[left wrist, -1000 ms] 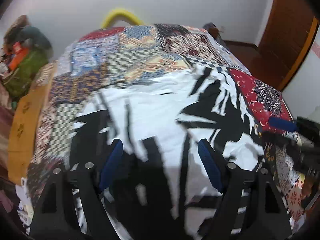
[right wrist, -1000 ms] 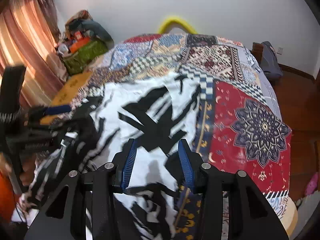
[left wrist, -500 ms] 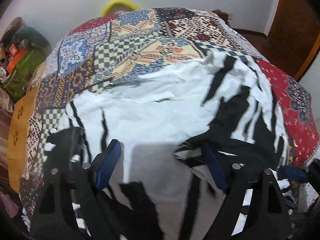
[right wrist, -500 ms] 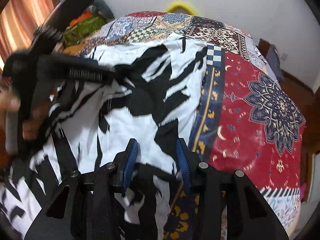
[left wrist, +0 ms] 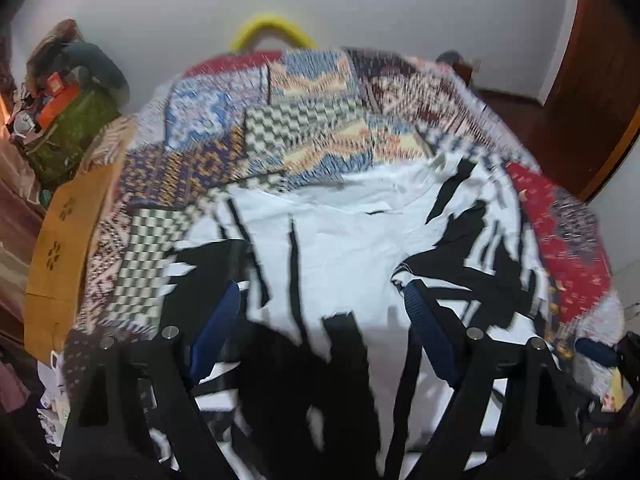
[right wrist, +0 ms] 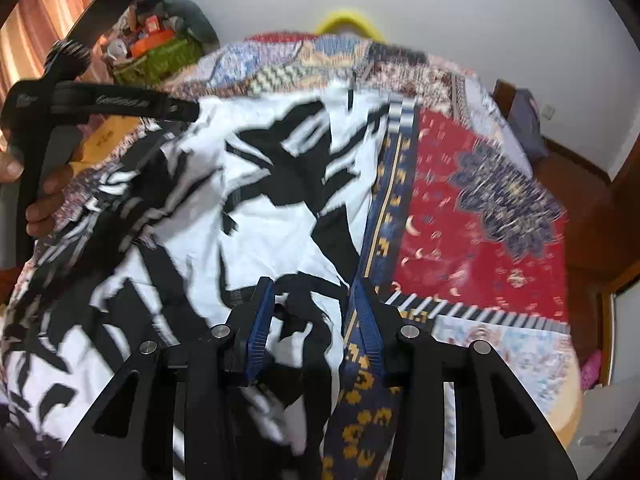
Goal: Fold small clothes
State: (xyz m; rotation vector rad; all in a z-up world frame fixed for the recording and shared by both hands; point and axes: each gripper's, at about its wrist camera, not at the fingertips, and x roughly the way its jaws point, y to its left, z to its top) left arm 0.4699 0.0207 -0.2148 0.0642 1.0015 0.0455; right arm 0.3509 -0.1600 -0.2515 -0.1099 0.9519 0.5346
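My left tongs (left wrist: 320,316) stand with their blue pads (left wrist: 216,332) wide apart over the near part of the black-and-white garment (left wrist: 344,240), and nothing sits pinched between them; the cloth simply lies below and beyond the gap. The garment is spread across the patchwork bedspread (left wrist: 304,120), its white middle facing me and its black streaks running toward the near edge and off to the right. From the right side, my right tongs (right wrist: 314,320) hold their pads apart too, though less widely, at the garment's right border where the cloth meets the bedspread's blue-and-gold band (right wrist: 384,216); a dark fold of the garment lies in the gap between the pads, but I cannot tell whether either pad touches it. In that same view my left hand (right wrist: 38,196) grips the black handle of the other tool at the far left, over the garment's left side. The red panel with the dark medallion (right wrist: 508,204) lies bare to the right of the garment. At the bed's far end a yellow hoop (left wrist: 276,30) rises against the wall, and a green bag piled with odds and ends (left wrist: 68,128) sits off to the left beside the bed. Much of both views is blurred.
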